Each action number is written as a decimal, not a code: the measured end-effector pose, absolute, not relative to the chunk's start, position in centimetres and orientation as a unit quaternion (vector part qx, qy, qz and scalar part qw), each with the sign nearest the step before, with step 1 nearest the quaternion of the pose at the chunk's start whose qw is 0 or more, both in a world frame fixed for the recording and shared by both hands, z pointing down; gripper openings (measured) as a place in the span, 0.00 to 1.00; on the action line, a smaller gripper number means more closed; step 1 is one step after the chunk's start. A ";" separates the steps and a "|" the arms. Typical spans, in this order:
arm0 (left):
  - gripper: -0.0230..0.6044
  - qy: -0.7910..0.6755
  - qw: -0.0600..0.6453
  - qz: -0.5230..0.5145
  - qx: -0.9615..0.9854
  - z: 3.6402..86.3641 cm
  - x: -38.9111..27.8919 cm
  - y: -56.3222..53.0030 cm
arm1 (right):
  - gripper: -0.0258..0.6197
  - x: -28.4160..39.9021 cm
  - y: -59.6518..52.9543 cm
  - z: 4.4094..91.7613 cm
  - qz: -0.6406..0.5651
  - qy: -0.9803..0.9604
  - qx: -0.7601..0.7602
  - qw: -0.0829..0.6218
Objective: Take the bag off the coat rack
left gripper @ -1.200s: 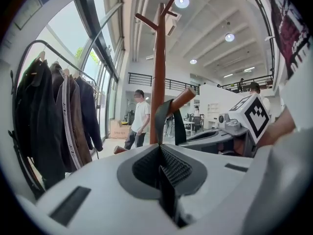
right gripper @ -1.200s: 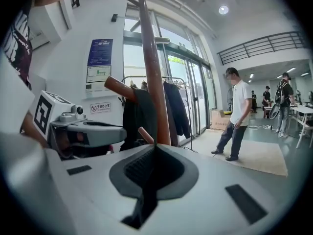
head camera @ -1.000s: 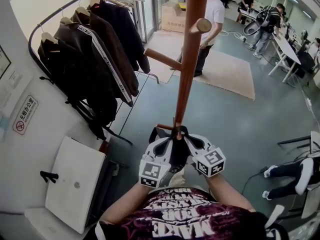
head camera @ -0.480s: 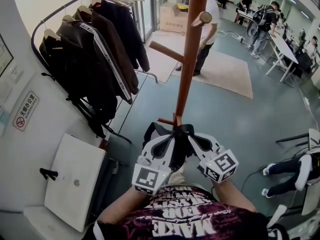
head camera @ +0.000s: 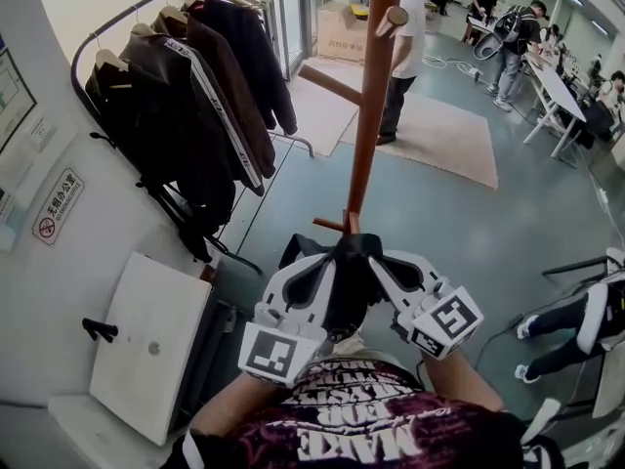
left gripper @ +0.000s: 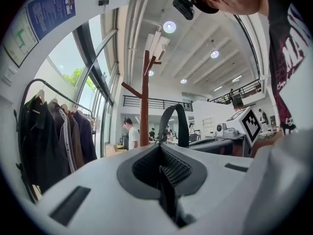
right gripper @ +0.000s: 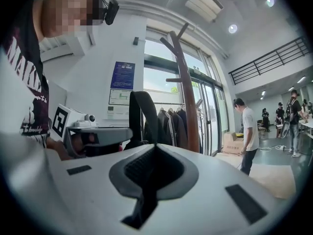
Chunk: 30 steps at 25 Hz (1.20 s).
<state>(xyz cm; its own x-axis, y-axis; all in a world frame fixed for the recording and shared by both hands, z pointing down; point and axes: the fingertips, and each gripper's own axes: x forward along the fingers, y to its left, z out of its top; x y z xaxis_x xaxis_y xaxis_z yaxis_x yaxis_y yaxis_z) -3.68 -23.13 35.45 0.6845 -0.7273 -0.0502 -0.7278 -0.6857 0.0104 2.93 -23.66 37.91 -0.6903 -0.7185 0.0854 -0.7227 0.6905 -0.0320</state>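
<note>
Grey-floored hall with a beige rug (head camera: 444,137) beyond and a rail of dark jackets (head camera: 190,101) along the left wall. Wooden coat rack (head camera: 366,115) stands at centre, its pole upright and its pegs angled upward.

Black bag (head camera: 344,279) sits low in the head view, at the near side of the pole's base and close to the person's chest. It is carried between both tools. Its contents cannot be seen.

Left gripper (left gripper: 159,153): jaws pressed together, pinching the bag's black strap (left gripper: 177,124). The strap rises from the jaws as a loop just right of the pole and apart from it.

Right gripper (right gripper: 155,148): jaws likewise closed on the strap, which stands up left of the pole.

Cardboard box (head camera: 340,32) rests on the floor by the glass doors, past the rug. What it holds cannot be made out. One person in a white shirt (head camera: 408,42) stands beside it.
</note>
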 end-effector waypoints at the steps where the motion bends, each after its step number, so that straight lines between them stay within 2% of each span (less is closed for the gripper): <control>1: 0.05 0.396 0.008 0.027 -0.918 34.9 -3.8 -22.9 | 0.05 2.8 -23.4 37.4 0.028 -0.920 0.390 0.030; 13: 0.05 0.377 0.043 0.044 -0.924 29.9 -3.9 -20.5 | 0.05 2.7 -21.0 32.0 -0.014 -0.923 0.383 0.004; 30: 0.05 0.378 0.047 0.039 -0.924 28.9 -3.9 -19.5 | 0.05 2.7 -20.1 30.8 -0.023 -0.927 0.376 0.008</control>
